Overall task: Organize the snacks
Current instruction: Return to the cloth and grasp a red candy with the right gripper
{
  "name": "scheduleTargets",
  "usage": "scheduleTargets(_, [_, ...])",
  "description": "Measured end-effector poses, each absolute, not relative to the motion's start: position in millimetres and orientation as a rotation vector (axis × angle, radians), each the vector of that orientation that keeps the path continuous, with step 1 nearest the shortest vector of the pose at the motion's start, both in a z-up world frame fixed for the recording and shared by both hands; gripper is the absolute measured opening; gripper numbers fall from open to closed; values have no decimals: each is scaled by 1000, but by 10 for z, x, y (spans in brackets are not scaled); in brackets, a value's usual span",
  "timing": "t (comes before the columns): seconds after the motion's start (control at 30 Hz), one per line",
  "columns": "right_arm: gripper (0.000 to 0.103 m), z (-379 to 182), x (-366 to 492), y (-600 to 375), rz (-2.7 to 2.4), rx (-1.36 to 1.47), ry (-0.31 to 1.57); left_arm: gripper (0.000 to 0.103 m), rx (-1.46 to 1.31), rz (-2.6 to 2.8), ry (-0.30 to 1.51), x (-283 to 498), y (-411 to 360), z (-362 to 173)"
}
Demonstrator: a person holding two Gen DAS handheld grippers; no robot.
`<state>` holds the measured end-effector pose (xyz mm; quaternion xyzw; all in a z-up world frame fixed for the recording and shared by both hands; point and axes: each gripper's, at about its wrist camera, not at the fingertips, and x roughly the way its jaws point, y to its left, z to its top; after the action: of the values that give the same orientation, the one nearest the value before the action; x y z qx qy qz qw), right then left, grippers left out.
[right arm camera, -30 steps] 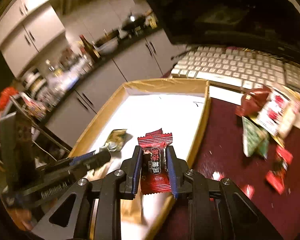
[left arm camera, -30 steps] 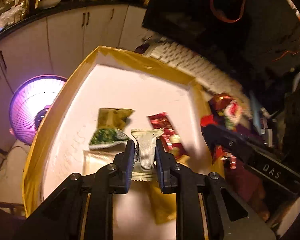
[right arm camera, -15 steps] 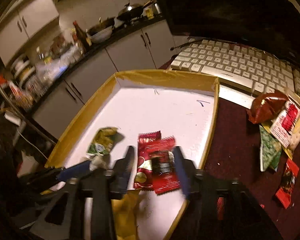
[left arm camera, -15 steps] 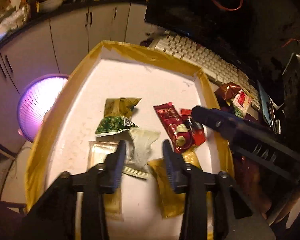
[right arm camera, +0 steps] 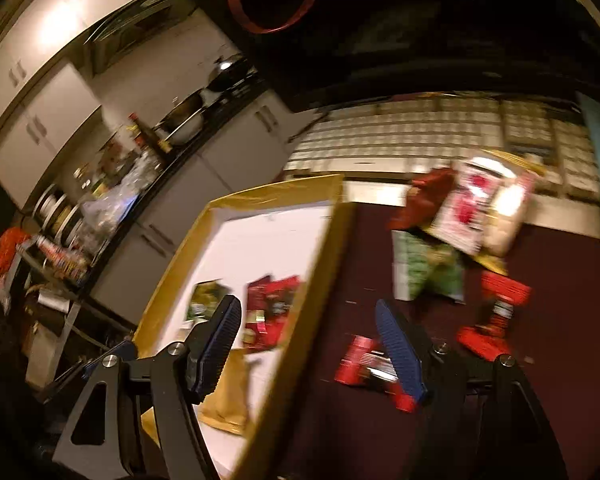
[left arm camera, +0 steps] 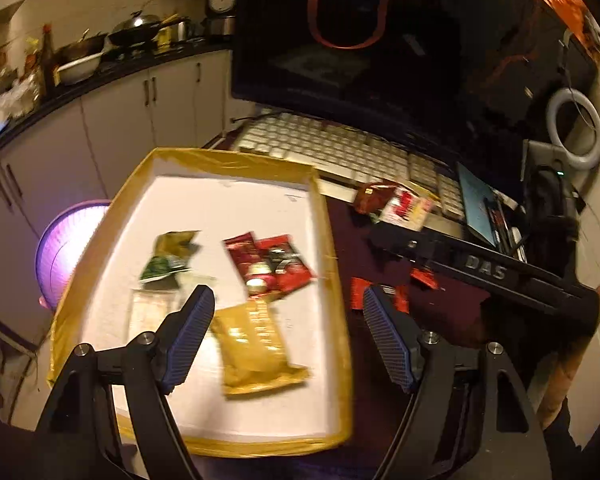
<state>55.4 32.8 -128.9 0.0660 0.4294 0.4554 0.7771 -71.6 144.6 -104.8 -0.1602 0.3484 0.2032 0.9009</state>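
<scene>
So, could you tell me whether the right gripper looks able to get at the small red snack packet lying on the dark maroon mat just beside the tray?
Probably yes. The right gripper is open and empty, and the small red snack packet lies flat on the dark maroon mat just ahead, outside the yellow-rimmed tray, with nothing over it.

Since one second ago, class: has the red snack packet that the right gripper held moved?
Yes. The red packet has left the right gripper, now open, and lies in the yellow-rimmed tray beside another red packet.
</scene>
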Motion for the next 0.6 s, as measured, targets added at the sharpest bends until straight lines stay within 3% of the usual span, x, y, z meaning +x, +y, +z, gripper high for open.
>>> scheduleTargets(0.27, [73, -1535, 813, -216, 992, 275, 1027, 77, -374, 296, 730, -449, 1040, -1086])
scheduleTargets(0.6, [72, -1642, 899, -930, 848, 326, 987, 77, -405, 124, 804, -59, 619, -1396])
